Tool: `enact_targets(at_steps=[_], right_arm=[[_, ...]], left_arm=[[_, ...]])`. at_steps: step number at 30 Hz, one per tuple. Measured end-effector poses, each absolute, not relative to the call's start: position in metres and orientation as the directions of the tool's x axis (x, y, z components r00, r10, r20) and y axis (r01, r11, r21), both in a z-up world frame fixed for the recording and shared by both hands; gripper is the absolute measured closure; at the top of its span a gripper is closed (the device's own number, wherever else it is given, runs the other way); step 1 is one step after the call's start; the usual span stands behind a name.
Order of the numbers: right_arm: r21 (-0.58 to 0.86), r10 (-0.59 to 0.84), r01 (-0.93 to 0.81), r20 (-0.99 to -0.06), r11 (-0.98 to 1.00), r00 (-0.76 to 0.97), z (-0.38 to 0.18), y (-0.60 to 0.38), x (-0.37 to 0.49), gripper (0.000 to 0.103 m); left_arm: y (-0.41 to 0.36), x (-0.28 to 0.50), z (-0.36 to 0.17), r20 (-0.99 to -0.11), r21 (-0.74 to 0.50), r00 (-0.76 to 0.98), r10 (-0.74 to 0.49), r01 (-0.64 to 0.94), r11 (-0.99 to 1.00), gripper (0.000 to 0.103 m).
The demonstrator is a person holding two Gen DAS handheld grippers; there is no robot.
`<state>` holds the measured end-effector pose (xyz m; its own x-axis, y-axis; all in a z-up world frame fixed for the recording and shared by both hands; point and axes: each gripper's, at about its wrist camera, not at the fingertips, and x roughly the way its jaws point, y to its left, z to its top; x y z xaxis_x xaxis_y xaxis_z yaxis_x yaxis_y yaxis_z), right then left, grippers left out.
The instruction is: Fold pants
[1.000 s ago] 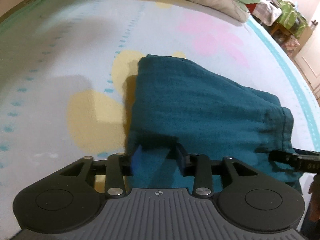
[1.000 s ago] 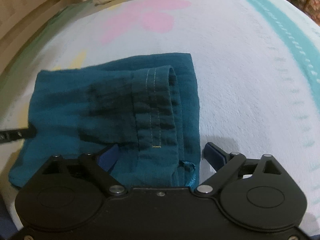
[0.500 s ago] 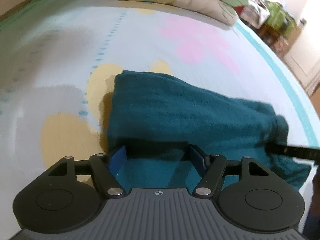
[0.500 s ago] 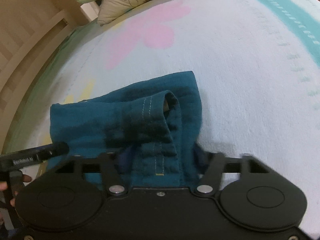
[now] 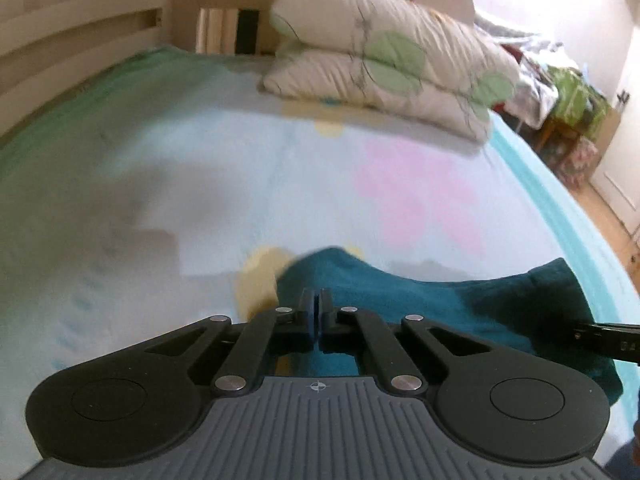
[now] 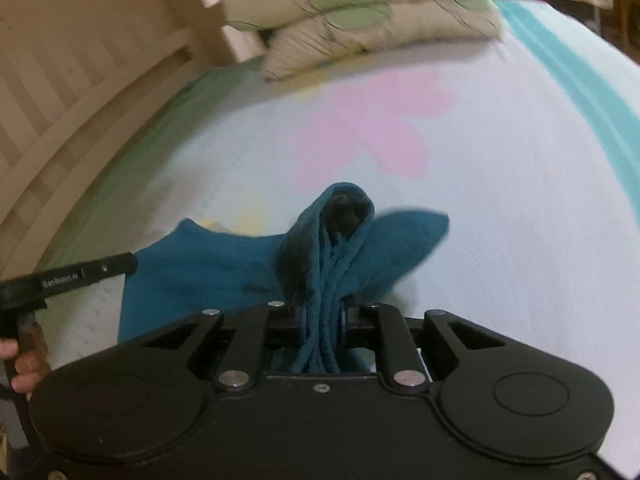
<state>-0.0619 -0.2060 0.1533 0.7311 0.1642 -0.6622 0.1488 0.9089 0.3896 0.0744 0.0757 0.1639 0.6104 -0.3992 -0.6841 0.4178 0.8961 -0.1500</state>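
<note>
Soft, light teal pants [image 6: 224,264] sag between both clamps, the right gripper [image 6: 322,320] pinching bunched waistband, the left gripper [image 5: 318,316] nipping a thin edge.

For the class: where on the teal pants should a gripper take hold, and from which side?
Grip the near edge of the teal pants, coming in low from the front. Both the left gripper and right gripper pinch there; layers bunch thin enough for shut jaws, while the far edge lies flat on the bedsheet.
</note>
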Motion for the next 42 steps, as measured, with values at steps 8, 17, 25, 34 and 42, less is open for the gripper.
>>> enact_targets(at_steps=[8,17,25,34,42], right_arm=[[0.385,0.158,0.145,-0.653,0.911,0.740,0.165,-0.215,-0.006,0.082],[0.380,0.122,0.286,-0.762,0.880,0.636,0.100,-0.252,-0.007,0.082],[0.409,0.147,0.299,-0.767,0.862,0.624,0.086,-0.254,-0.006,0.081],[0.459,0.189,0.297,-0.752,0.837,0.631,0.075,-0.268,0.000,0.080],[0.472,0.200,0.297,-0.750,0.830,0.631,0.069,-0.273,0.002,0.079]], left_arm=[[0.087,0.111,0.172,-0.685,-0.223,0.575,-0.447,0.419,0.880,0.101],[0.078,0.111,0.124,-0.769,-0.234,0.437,-0.467,0.488,0.841,0.091],[0.082,0.130,0.089,-0.813,-0.275,0.376,-0.445,0.425,0.862,0.080],[0.098,0.127,0.098,-0.796,-0.263,0.417,-0.439,0.414,0.871,0.067],[0.086,0.132,0.086,-0.820,-0.284,0.339,-0.461,0.459,0.842,0.037]])
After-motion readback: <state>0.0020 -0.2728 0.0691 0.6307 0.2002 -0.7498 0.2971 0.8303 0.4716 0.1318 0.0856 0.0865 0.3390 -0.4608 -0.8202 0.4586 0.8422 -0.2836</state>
